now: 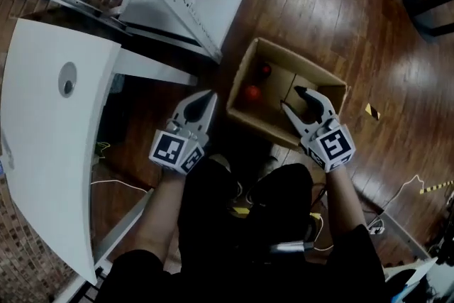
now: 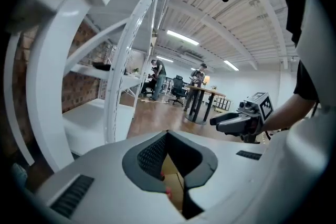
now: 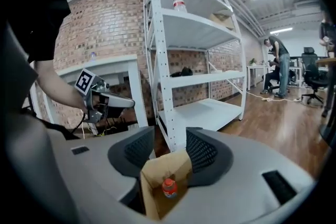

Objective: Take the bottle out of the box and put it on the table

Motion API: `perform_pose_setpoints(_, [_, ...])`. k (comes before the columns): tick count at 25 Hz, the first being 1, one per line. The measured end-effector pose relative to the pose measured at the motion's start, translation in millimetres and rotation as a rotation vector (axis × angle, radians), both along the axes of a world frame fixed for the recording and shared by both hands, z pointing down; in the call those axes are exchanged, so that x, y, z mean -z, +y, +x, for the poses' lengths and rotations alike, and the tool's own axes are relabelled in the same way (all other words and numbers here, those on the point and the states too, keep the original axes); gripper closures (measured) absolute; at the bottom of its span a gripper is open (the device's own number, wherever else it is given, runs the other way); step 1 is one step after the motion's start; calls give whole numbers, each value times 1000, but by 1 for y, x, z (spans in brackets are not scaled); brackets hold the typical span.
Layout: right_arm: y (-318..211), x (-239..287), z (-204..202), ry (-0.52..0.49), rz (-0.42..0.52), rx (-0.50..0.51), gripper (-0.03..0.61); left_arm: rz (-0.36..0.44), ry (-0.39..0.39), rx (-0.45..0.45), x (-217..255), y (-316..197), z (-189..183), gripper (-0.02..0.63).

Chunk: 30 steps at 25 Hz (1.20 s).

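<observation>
From the head view, the box [image 1: 323,81] sits on the floor in front of me with the bottle [image 1: 252,93] standing upright in its left half, red cap facing up. A 2nd red top [image 1: 264,69] shows deeper in the box. My left gripper [image 1: 208,97] hangs just outside the box's left wall. My right gripper [image 1: 291,98] is over the box's near right rim. The white table [image 1: 50,124] is well to the left of the box.

In the left gripper view, my left gripper [image 2: 169,136] is clenched on nothing, with only a sliver of box [image 2: 174,178] showing below the tips.

In the right gripper view, my right gripper [image 3: 170,145] is released and empty. The bottle [image 3: 168,187] sits below and ahead, framed between the jaws in a corner of the box [image 3: 155,178], red-capped with an orange body. I judge the right gripper better placed to reach it from above.
</observation>
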State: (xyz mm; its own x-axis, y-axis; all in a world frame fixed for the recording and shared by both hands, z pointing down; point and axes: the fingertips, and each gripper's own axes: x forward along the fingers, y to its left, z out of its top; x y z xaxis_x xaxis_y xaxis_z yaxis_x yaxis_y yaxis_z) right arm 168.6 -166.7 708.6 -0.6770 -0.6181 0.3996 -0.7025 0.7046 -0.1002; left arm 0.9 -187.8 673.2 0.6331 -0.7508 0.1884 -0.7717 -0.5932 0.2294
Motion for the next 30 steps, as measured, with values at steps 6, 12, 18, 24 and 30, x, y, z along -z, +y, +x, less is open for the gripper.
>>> perform_pose_setpoints(6, [-31,-106,-22,32,106,142,367,107,-12,-41,-89,-38,15,611])
perform_pose_setpoints(12, [-34,-161,-39,40,81,230,367,138,-25,-50,-125,-41,16,611])
perform_pose_setpoints(18, [-31,-213,-54,17,-30,268,270,85,-42,-62,-149,-41,18,611])
perform_pose_setpoints(24, [-31,-264,-71,83,-90,309,225,43,-82,-54,-159,-38,14,611])
perform_pose_setpoints(30, [-28,-317,-80,156,-146,371,149,50,-130,-80,-163,-30,16,611])
